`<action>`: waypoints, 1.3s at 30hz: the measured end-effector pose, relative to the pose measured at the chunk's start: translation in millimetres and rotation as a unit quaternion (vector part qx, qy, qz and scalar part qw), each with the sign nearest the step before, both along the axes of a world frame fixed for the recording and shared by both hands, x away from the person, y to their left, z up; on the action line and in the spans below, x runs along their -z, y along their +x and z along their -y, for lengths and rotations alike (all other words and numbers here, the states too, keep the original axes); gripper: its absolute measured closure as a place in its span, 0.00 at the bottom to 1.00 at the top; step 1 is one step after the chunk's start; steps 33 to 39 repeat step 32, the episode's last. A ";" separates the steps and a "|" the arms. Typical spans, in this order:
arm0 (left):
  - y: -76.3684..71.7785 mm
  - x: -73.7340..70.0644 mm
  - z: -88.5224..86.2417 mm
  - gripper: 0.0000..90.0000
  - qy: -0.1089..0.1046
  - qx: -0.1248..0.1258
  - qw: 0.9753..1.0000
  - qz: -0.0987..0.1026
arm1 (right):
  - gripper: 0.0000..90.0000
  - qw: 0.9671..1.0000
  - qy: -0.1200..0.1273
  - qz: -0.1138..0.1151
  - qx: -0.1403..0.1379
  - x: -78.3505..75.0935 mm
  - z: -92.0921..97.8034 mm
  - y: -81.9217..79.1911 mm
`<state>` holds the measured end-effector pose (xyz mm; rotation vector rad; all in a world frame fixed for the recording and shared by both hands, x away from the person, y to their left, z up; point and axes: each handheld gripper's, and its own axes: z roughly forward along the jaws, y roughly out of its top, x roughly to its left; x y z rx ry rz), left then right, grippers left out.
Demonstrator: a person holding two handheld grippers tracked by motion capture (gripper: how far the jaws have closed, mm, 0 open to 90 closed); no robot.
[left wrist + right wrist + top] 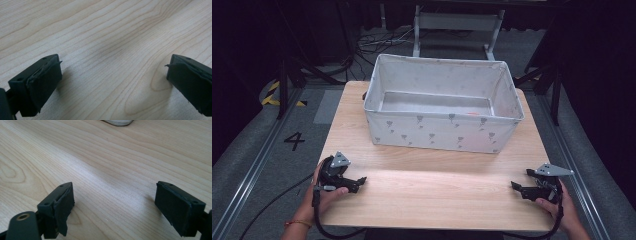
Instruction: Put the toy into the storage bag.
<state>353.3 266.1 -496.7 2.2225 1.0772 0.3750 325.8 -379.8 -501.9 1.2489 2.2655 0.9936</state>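
Note:
A white fabric bin (432, 134) with small grey prints stands at the back middle of the wooden table (437, 195); its inside looks empty apart from a faint orange mark on the floor. My left gripper (360, 183) rests low at the front left, held by a hand, and stands open (113, 70) over bare wood with nothing between its pads. At the front right my right gripper (518, 185) is likewise open (115, 195) just above the tabletop. A corner of the bin (117, 122) shows at the top of the right gripper view.
Bare wood lies between the two grippers and the bin. Past the table are a grey floor with a painted 4 (294, 140), cables (377, 42), dark stand legs (284, 85) and a white frame (457, 25).

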 end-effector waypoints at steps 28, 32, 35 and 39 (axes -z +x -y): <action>0.8 -0.4 0.9 0.00 0.002 -0.010 1.000 -0.001 | 0.17 1.000 -0.002 -0.001 0.008 0.0 -0.9 -0.7; 0.9 -0.3 0.9 0.00 0.002 -0.009 1.000 -0.001 | 0.17 1.000 -0.003 -0.001 0.009 -0.1 -1.1 -1.0; 0.9 -0.3 0.9 0.00 0.002 -0.009 1.000 -0.001 | 0.17 1.000 -0.003 -0.001 0.009 -0.1 -1.1 -1.0; 0.9 -0.3 0.9 0.00 0.002 -0.009 1.000 -0.001 | 0.17 1.000 -0.003 -0.001 0.009 -0.1 -1.1 -1.0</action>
